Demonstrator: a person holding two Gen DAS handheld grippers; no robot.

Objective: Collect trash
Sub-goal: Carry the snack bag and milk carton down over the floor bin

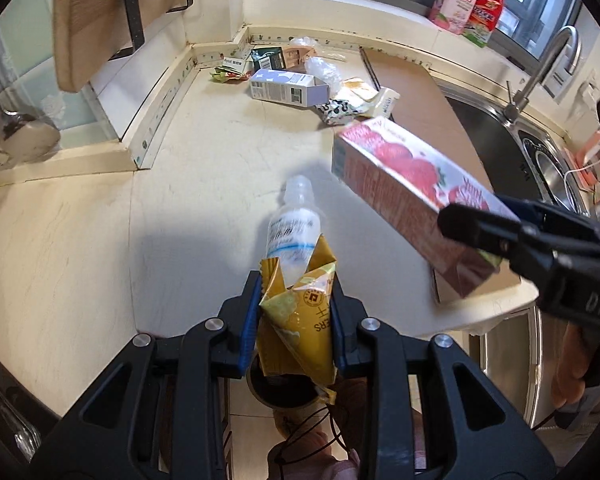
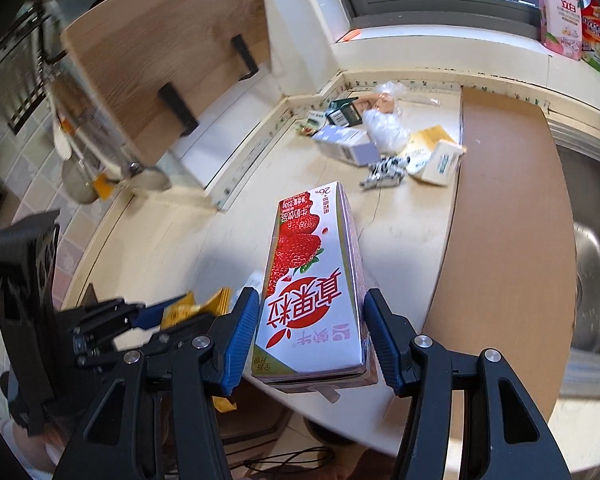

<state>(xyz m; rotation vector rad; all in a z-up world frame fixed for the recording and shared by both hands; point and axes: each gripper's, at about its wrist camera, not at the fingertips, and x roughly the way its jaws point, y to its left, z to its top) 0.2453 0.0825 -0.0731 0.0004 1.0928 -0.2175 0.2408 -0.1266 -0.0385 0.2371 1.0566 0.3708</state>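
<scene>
Your left gripper [image 1: 296,312] clamps a crumpled yellow foil wrapper [image 1: 300,320], perhaps also the small white plastic bottle [image 1: 294,224]; your right gripper [image 2: 312,332] clamps the strawberry milk carton [image 2: 312,280], both lifted for binning.

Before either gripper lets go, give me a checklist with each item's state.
1. Left gripper shut on yellow wrapper and small bottle: ok.
2. Right gripper shut on strawberry carton: ok.
3. Both loads lifted off the counter: ok.
4. Trash bin in view below: cannot tell.
5. Counter free of trash: not ok; a box, bag and wrappers lie in the back corner.
</scene>
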